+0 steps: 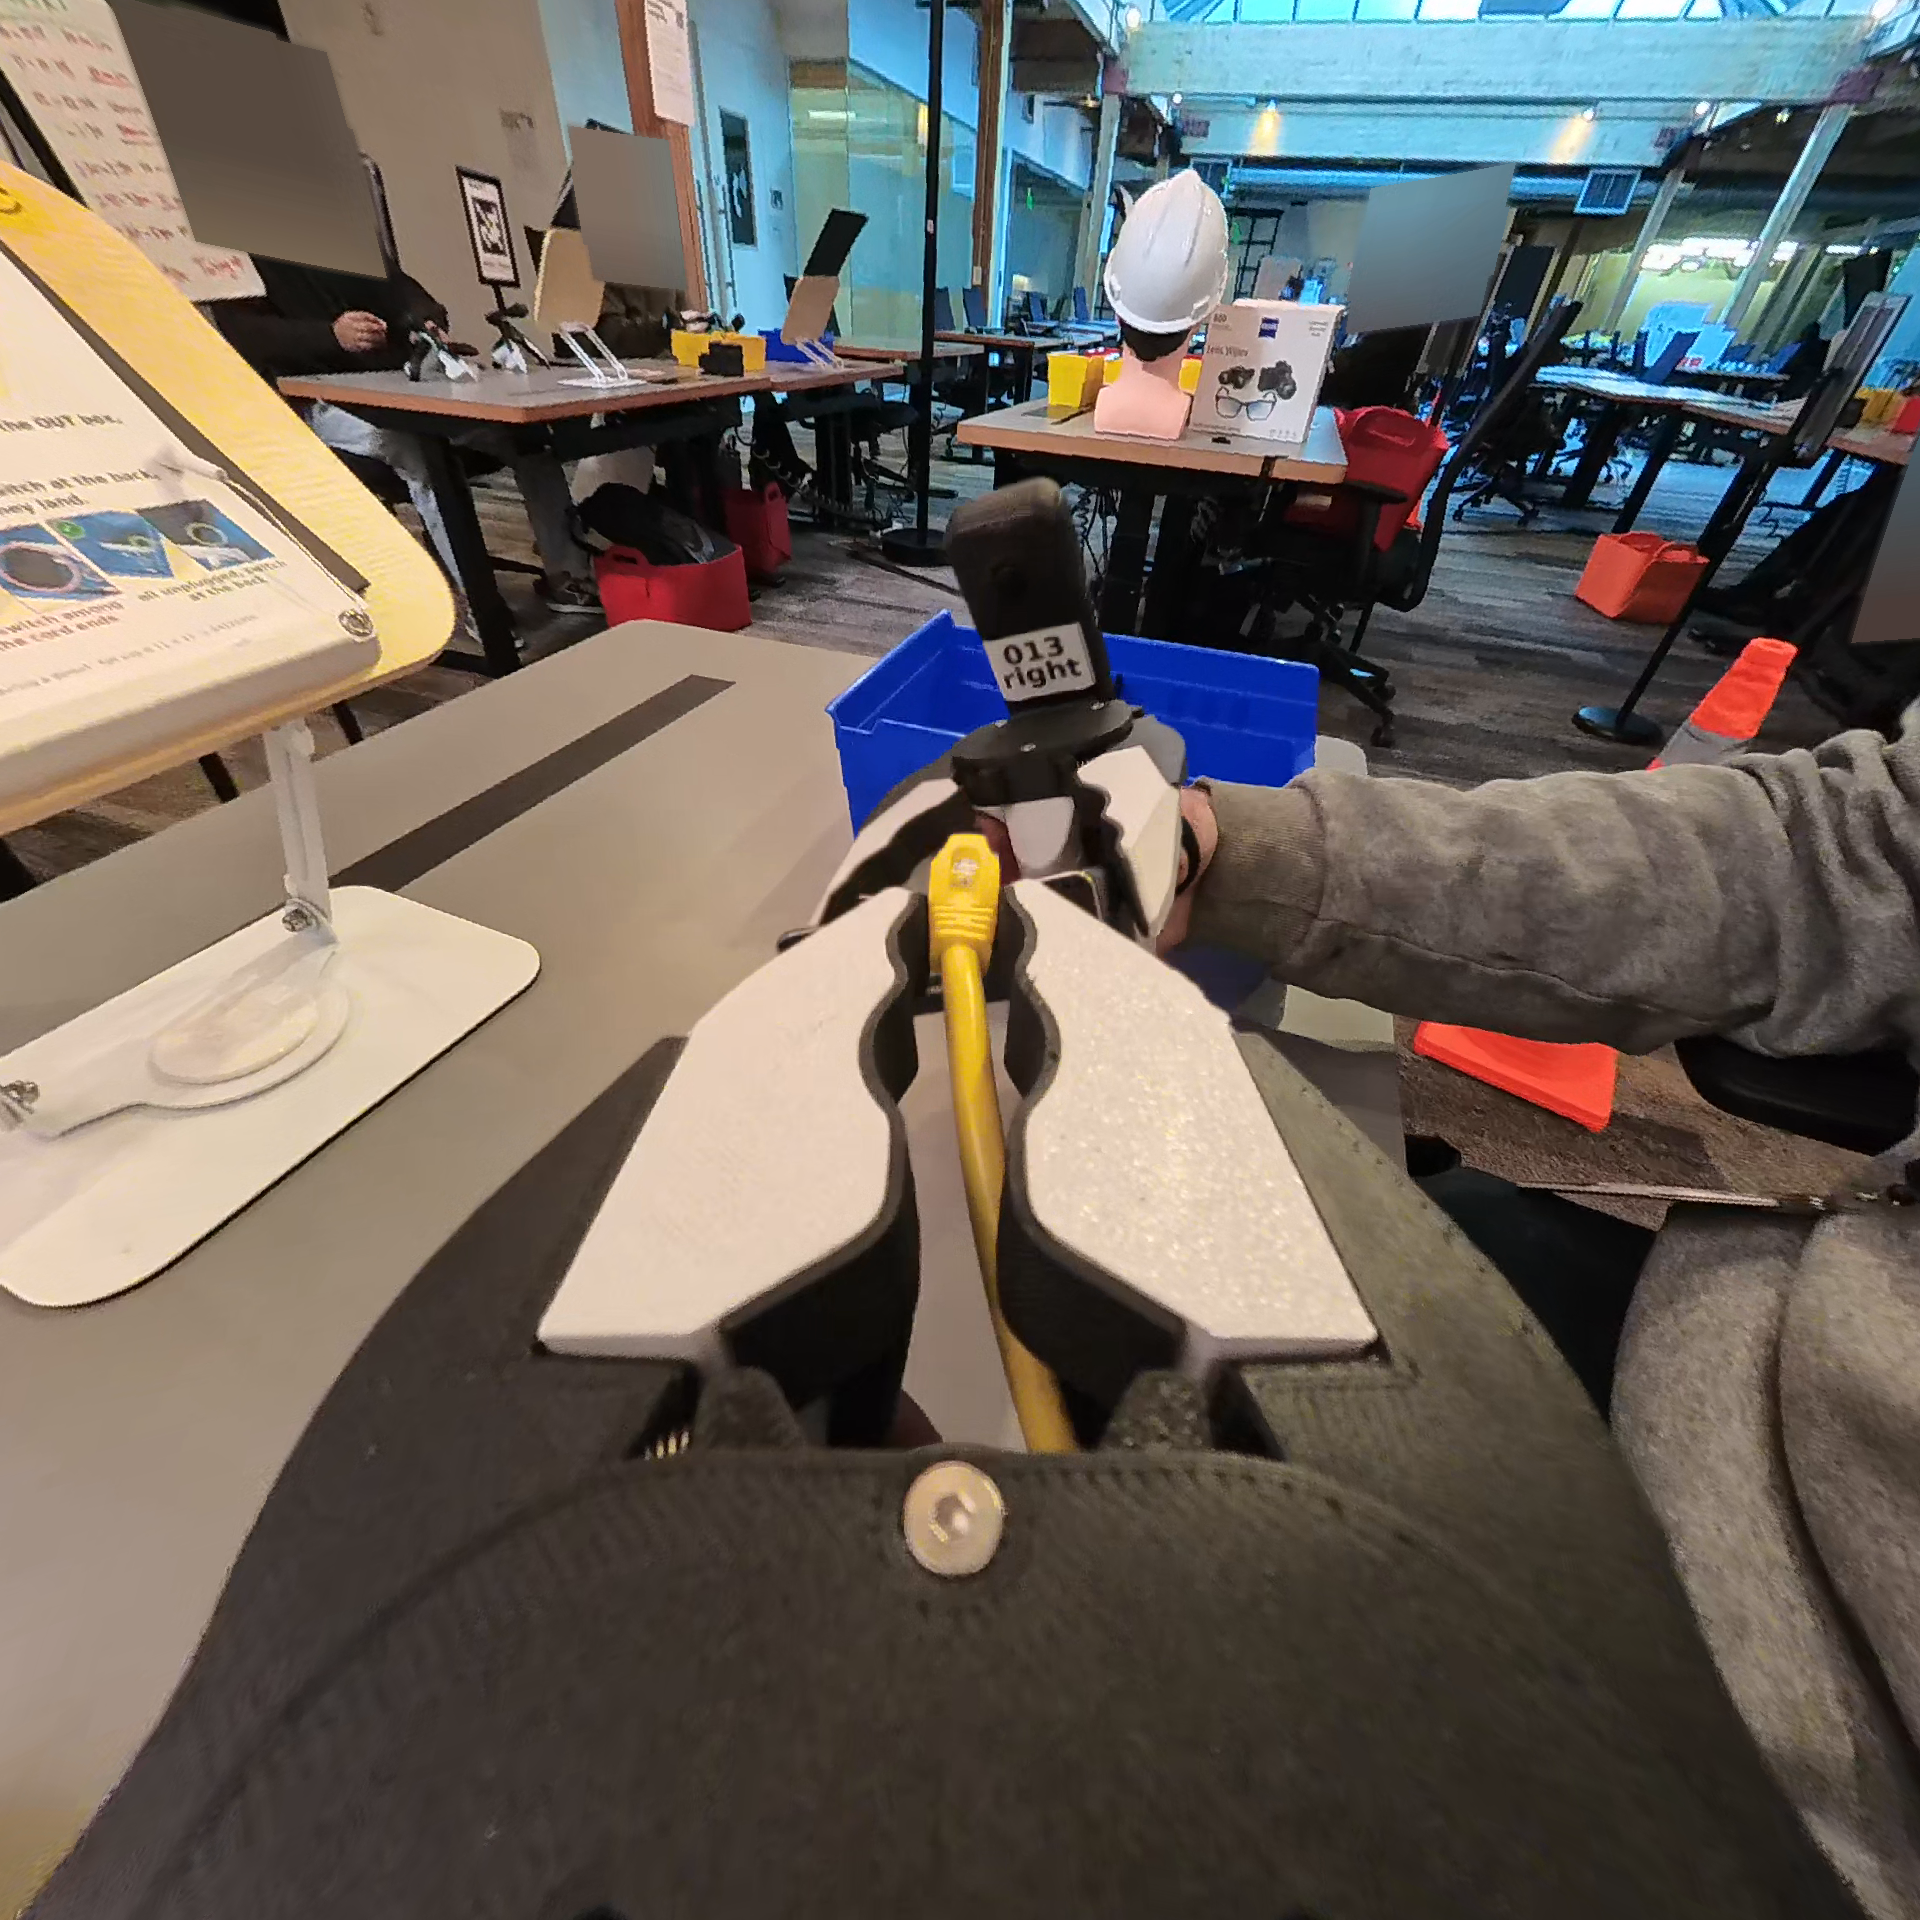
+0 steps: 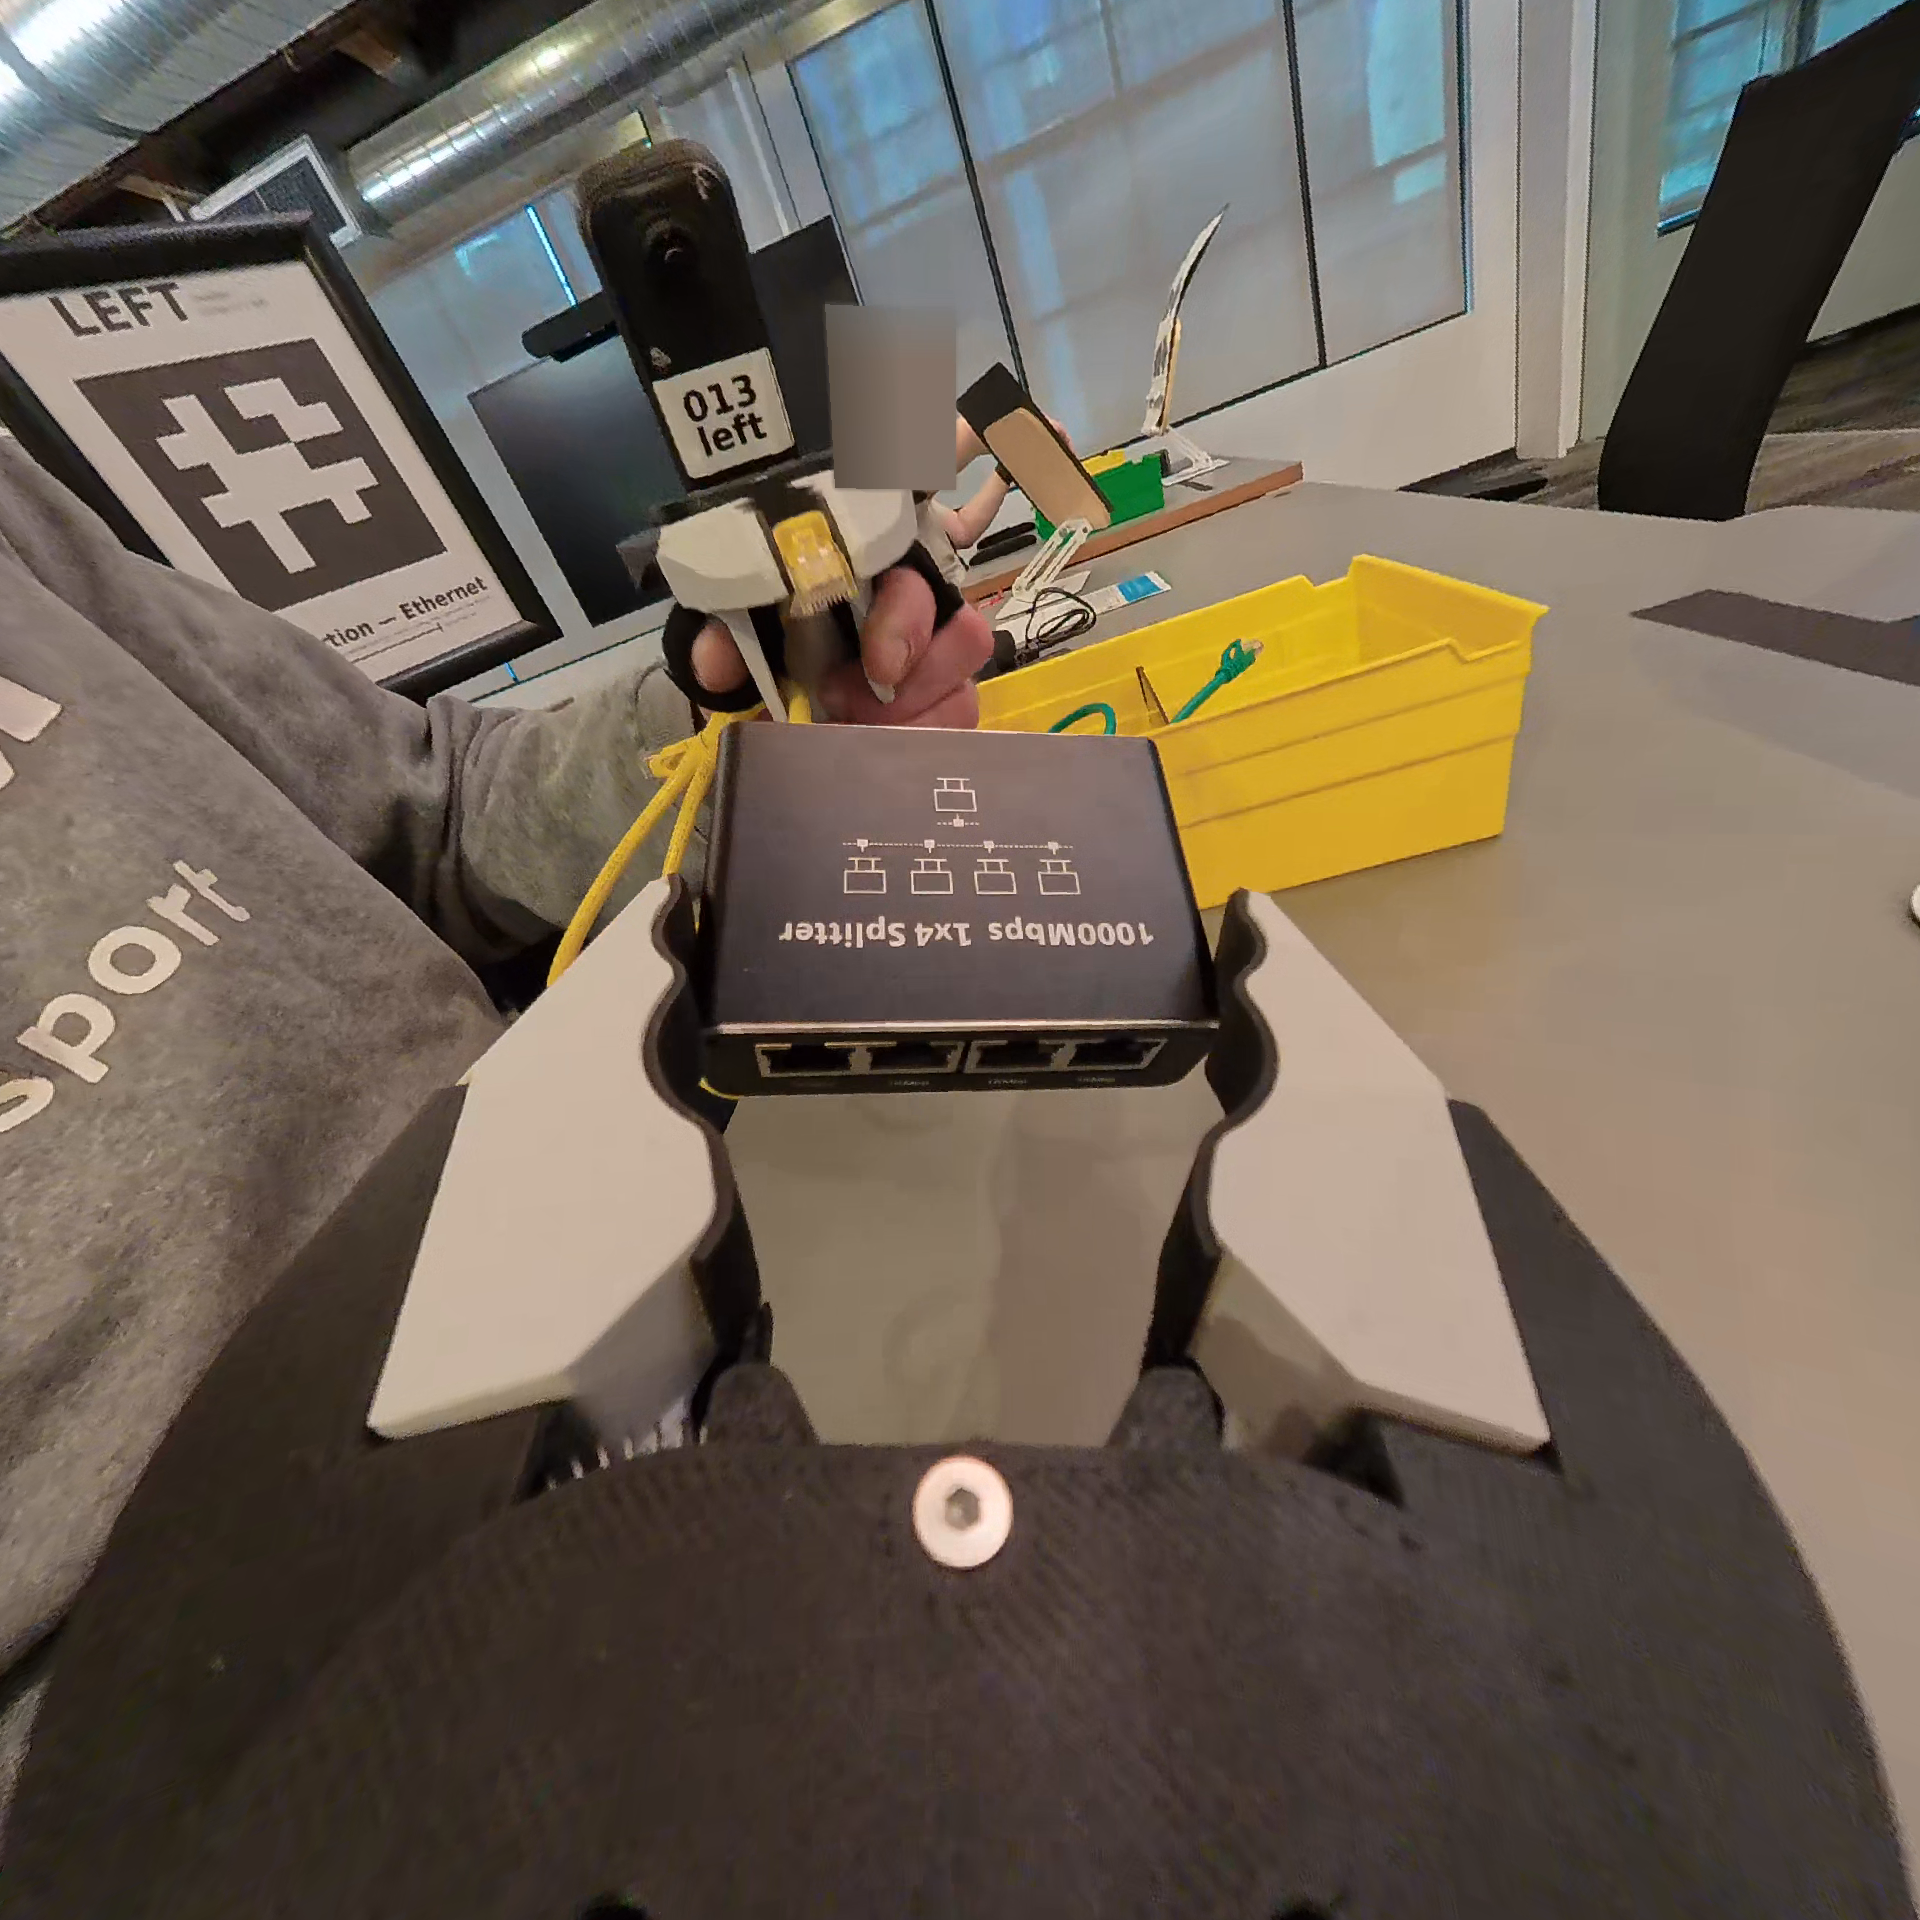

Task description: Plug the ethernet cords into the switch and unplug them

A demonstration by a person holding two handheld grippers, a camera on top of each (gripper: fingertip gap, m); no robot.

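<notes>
Switch (image 2: 951, 904): small black box, looks light and rigid, clamped by its side walls in the right claw (image 2: 951, 1023) above the table (image 2: 1558, 987). Left claw (image 1: 961, 940) pinches the bendy yellow cord (image 1: 977, 1091) just behind its plug. Yellow bin (image 2: 1351, 748) far right holds a green cord (image 2: 1226, 665); nothing blocks the near ports.

Both grippers are raised above the desk and point at each other, tips close but apart. The left gripper (image 1: 961, 935) has its white fingers (image 1: 790, 1091) pinched nearly together around a yellow cord (image 1: 977, 1091). The right gripper (image 2: 956, 997) is spread wider, its fingers (image 2: 582, 1122) clamped on either side of a black switch (image 2: 951, 894). Grey sleeves (image 1: 1558, 914) cover both forearms, reaching in from opposite sides
</notes>
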